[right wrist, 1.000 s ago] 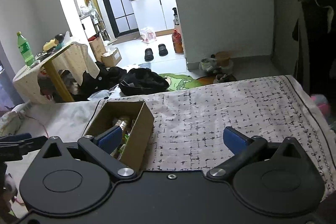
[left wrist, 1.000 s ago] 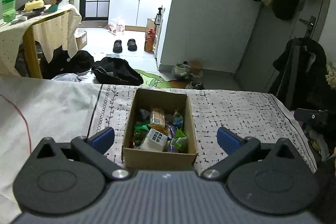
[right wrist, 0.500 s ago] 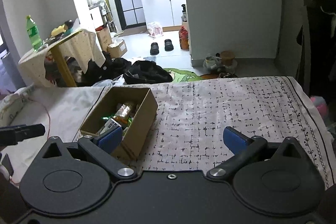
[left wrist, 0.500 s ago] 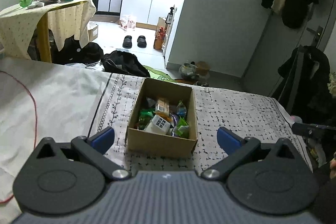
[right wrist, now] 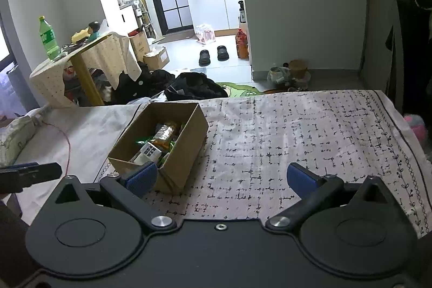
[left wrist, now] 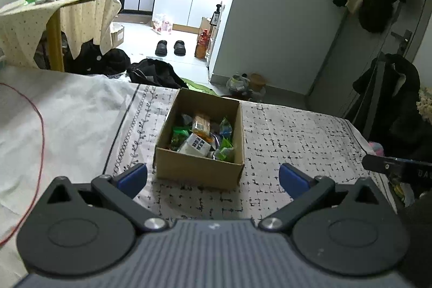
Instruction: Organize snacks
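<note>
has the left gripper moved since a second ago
Yes. The left gripper has pulled back and up from the cardboard box; more patterned cloth shows before it now.

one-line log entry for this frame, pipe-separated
left tongs: open, empty | right tongs: open, empty | cardboard box: on patterned cloth, holds snack packets | phase: no grasp yet

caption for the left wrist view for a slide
Open left gripper faces a cardboard box of snack packets on a patterned cloth.
</note>
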